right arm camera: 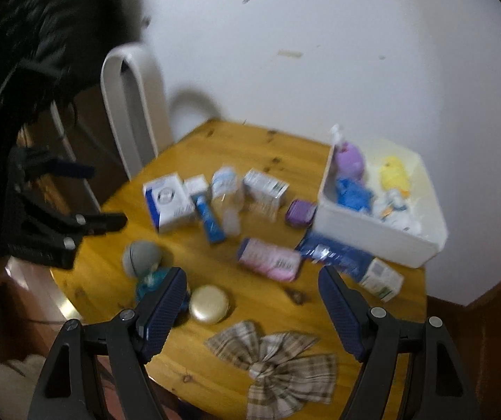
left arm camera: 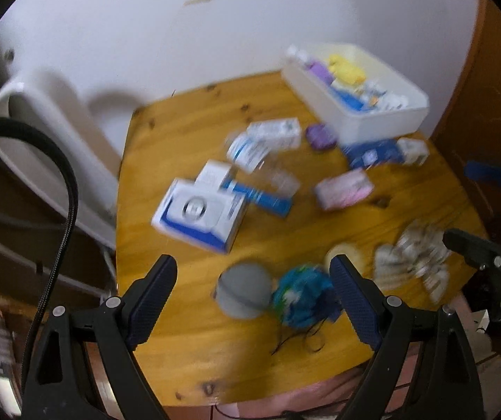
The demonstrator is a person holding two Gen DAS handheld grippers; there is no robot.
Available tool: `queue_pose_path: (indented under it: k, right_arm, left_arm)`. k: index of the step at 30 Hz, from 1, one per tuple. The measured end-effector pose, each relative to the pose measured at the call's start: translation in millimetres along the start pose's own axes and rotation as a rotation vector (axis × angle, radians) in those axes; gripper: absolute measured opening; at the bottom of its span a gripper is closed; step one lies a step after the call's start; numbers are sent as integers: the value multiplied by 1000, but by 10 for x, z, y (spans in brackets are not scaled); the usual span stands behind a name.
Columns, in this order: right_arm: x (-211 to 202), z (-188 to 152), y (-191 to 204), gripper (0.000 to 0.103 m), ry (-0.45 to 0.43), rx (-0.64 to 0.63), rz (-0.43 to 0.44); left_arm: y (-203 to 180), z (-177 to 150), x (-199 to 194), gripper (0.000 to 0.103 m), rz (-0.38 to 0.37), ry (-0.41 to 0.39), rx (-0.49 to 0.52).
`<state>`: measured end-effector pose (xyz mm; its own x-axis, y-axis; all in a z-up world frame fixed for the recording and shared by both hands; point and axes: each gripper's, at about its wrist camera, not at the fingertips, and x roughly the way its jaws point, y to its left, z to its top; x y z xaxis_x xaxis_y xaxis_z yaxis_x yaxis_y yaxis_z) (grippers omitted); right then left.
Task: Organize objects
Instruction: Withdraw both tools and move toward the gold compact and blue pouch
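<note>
Inventory, taken from my fingers outward; places given against the white bin [right arm camera: 373,234].

1. My left gripper [left arm camera: 254,301]: jaws spread wide, nothing between the pads, held above the near edge of the wooden table [left arm camera: 187,133].
2. My right gripper [right arm camera: 252,306]: jaws likewise parted and empty, above the table's near side.
3. Grey round container [left arm camera: 243,288]: lying far from the bin, at the near edge, under my left fingers.
4. Blue-green crumpled item [left arm camera: 301,295]: touching the grey container on its bin side; too blurred to identify.
5. Gold round case [right arm camera: 209,303]: near edge, well apart from the bin, just beside my right gripper's left finger [right arm camera: 164,309].
6. Plaid bow [right arm camera: 278,364]: nearest the table edge, well apart from the bin.
7. Pink packet [right arm camera: 269,259]: between the bow and the bin.
8. Blue pouch [right arm camera: 334,253]: touching the bin's near wall.
9. Small white carton [right arm camera: 381,280]: just beside the pouch, in front of the bin.
10. Purple case [right arm camera: 300,212]: just beside the bin's left corner.
11. White and blue boxes [right arm camera: 168,203], blue tube [right arm camera: 210,222], clear bottle [right arm camera: 227,192]: clustered left of the bin, well apart.
12. Bin contents: yellow plush [right arm camera: 394,175], purple item [right arm camera: 348,157], blue item [right arm camera: 353,192], small white things.
</note>
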<state>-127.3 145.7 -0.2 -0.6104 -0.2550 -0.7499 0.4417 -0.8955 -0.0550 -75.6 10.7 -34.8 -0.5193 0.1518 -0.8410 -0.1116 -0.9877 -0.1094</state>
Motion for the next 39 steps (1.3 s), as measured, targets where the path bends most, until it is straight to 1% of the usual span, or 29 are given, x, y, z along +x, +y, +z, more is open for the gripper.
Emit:
queue_pose_path:
  k: [3,6,9,12,15,18,21,25,28,34,39]
  right_arm:
    - [263,-178,148,79,43,-39,17]
    - [501,-341,248,79,82,-67,29]
    - [713,-445,276,79,119,-67,43]
    - [884,-524,270,79,149,-52,62]
    - [1041,-575,273,79,179,-52,61]
    - [1191,-631,294,79,213,-60,69]
    - [1299,-670,325,79,239,-78,69]
    - [1397,-688,363,79,253,-108,65]
    - [1450,-680,376,79,255,-122,71]
    - [1522,-611,339,79,252,-109,118]
    - [1553,-576,350,79,238,-116,132]
  left_arm:
    - [139,-182,176,91,7,31,-36]
    - [239,-367,372,91,19,66,-39]
    - [340,-512,560,91,26,102,-47]
    - [434,-627,743,91,26,136,-42]
    - [496,-691,881,91,49,158,-26]
    - [526,-733,1022,91,38,180,-16]
    - [491,-728,1113,91,15,184,1]
    - [429,-675,1217,91,3,186,28]
    - [416,-605,1267,91,-26,179,27]
    - [420,-471,1329,91,-75,169,23]
    - [410,-342,1363,91,-99,161,12]
